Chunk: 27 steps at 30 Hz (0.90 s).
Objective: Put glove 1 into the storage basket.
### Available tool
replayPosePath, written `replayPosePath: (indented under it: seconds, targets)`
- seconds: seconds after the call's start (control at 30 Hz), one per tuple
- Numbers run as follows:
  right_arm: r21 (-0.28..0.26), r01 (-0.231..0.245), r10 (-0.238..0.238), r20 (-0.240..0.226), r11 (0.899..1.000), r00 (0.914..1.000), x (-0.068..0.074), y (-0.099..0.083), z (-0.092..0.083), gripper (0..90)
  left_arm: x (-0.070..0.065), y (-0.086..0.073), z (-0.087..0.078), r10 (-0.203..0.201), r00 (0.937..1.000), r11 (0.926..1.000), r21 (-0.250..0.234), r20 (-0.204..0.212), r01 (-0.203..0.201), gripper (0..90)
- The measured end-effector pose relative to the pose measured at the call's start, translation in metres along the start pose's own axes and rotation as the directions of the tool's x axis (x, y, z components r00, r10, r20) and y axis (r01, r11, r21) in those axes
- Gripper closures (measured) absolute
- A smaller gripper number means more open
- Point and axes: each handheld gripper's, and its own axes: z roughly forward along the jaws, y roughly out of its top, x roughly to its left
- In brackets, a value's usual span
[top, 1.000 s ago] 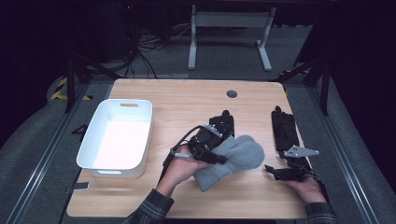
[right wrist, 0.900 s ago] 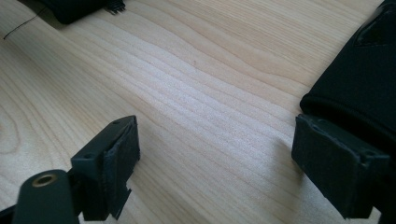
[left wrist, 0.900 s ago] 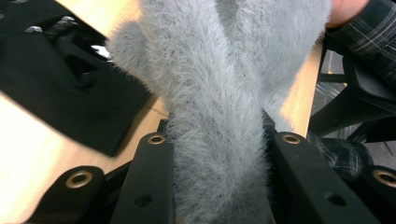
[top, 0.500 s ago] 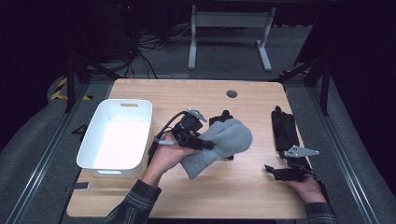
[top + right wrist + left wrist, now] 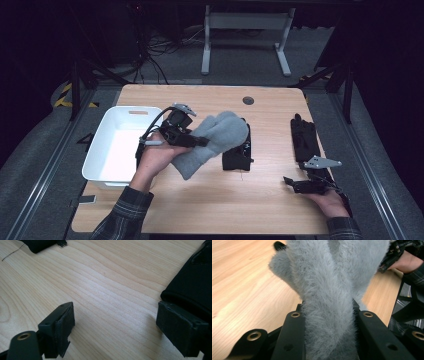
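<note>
holding a fluffy grey mitten (image 5: 216,141) just left of the middle of the high view, pinched between the 2 black jaws of the left gripper (image 5: 199,141); seeing in the left gripper view the same grey mitten (image 5: 329,287) squeezed between the jaws and rising through the middle of the frame, its fuzzy body fanning out toward the top. hanging lifted off the wooden table (image 5: 200,205), with the cuff end drooping toward the lower left and the rounded tip pointing to the upper right, partly covering a black glove (image 5: 237,155) lying at the centre of the tabletop. gripping from the lower left, the left hand (image 5: 152,157) reaching just beside the white bin (image 5: 117,150) sitting at the left of the frame. resting at the lower right of the high view, the right gripper (image 5: 295,184) in the right hand (image 5: 330,202), its jaws spread wide with nothing between them, as shown in the right gripper view by bare wood lying between the pads (image 5: 65,323). lying just above it along the right edge of the table, another black glove (image 5: 304,139), its dark edge touching the right-hand jaw in the right gripper view (image 5: 192,287).
</note>
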Motion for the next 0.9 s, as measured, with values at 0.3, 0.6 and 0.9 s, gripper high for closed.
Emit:
replayPosePath:
  seconds: [0.3, 0.6, 0.9]
  targets:
    - [0.0, 0.0, 0.0, 0.0, 1.0, 1.0, 0.0, 0.0, 0.0, 15.8, 0.018, -0.01, -0.031, -0.047, 0.9975, 0.9982, -0.04, -0.053, 0.045, 71.0]
    - [0.0, -0.001, 0.001, -0.001, 1.0, 1.0, 0.0, 0.0, 0.0, 15.8, 0.035, -0.026, -0.061, -0.096, 0.9892, 0.9942, -0.06, -0.111, 0.089, 71.0]
    - [0.0, 0.0, 0.0, 0.0, 1.0, 1.0, 0.0, 0.0, 0.0, 15.8, 0.052, -0.052, -0.092, -0.165, 0.9736, 0.9839, -0.094, -0.158, 0.152, 71.0]
